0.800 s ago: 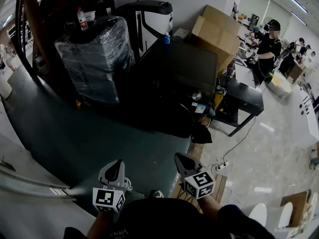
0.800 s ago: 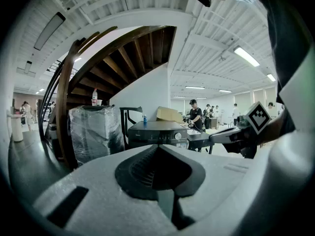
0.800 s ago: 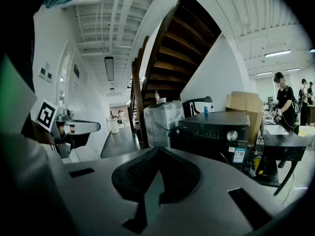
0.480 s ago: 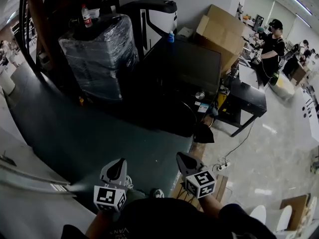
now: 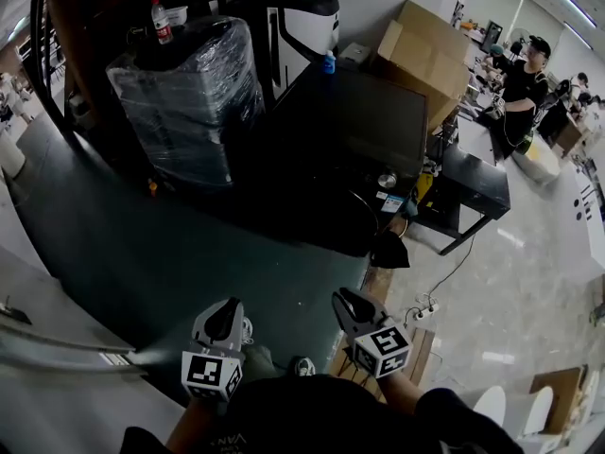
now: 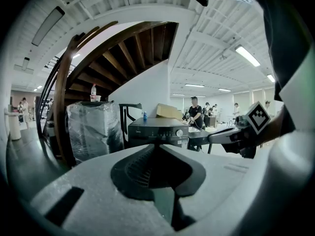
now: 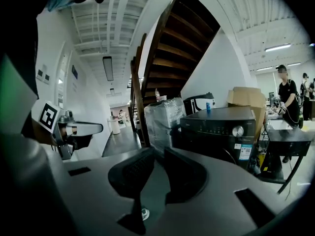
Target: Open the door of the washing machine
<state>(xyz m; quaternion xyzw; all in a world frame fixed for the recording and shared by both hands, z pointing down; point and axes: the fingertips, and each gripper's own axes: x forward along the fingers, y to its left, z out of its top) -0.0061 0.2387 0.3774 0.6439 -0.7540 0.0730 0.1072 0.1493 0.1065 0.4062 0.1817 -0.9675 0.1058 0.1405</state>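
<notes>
Closed left tongs (image 5: 219,320) and slightly parted, empty right tongs (image 5: 352,303) are hovering, open floor (image 5: 180,253) stretching to the washing machine (image 5: 364,130) at 12 o'clock.

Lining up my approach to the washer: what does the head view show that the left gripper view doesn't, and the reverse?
Only the head view: the washing machine seen from above, the power strip, and the left gripper from behind. Only the left gripper view: its fingers shut together with nothing between them, and the stair treads from below. Both: the machine's control knob, the wrapped appliance, the cardboard box and the right gripper.
</notes>
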